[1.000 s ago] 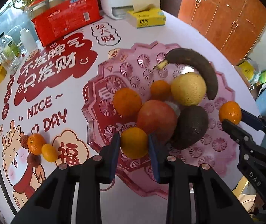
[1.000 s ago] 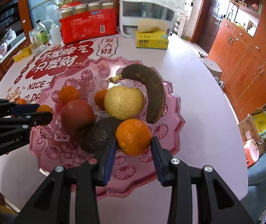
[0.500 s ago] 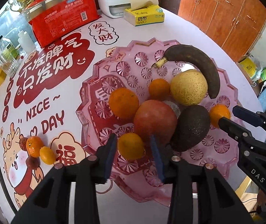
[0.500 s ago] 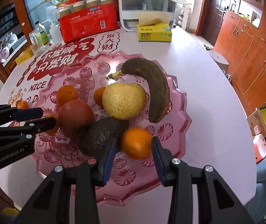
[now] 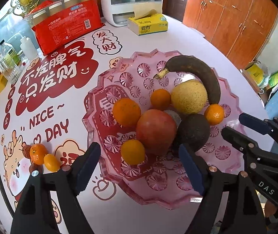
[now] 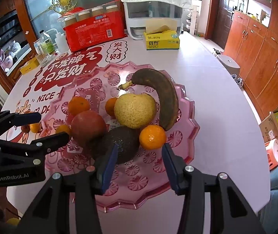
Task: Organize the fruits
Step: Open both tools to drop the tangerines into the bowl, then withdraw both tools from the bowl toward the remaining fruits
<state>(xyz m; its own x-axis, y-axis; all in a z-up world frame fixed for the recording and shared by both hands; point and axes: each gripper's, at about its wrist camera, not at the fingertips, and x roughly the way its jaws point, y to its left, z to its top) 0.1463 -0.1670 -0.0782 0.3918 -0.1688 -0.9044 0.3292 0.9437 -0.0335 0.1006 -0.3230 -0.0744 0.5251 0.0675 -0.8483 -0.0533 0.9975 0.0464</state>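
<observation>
Beside the pink glass fruit tray (image 5: 92, 105), on the printed table cover, the left wrist view alone shows two small tangerines (image 5: 38, 154) lying with a couple of dark red dates; the right wrist view hides most of that cluster behind the left hand-held gripper (image 6: 47, 124). Only the right wrist view takes in a white round stool (image 6: 227, 63) on the floor and an orange-and-white container (image 6: 274, 152) beside the worktop (image 6: 207, 89).

Over the near rim of the tray, the left hand-held gripper (image 5: 139, 165) tilts steeply down, its jaws opening wide, with a tangerine (image 5: 132, 152) resting free on the tray between them, touching neither pad. The right hand-held gripper (image 6: 139, 165) also angles down, jaws opening, spread clear of another tangerine (image 6: 152, 136) that sits against the avocado (image 6: 119, 144) and the blackened banana (image 6: 162, 95).

Also in the tray lie a red apple (image 5: 155, 129), a yellow pear (image 5: 188, 96) and two more tangerines.

At the far end of the worktop stand a red pack of paper cups (image 5: 66, 23), a yellow tissue box (image 5: 148, 24) and a white dispenser (image 5: 131, 2); wooden cabinets (image 6: 262, 44) line the room.
</observation>
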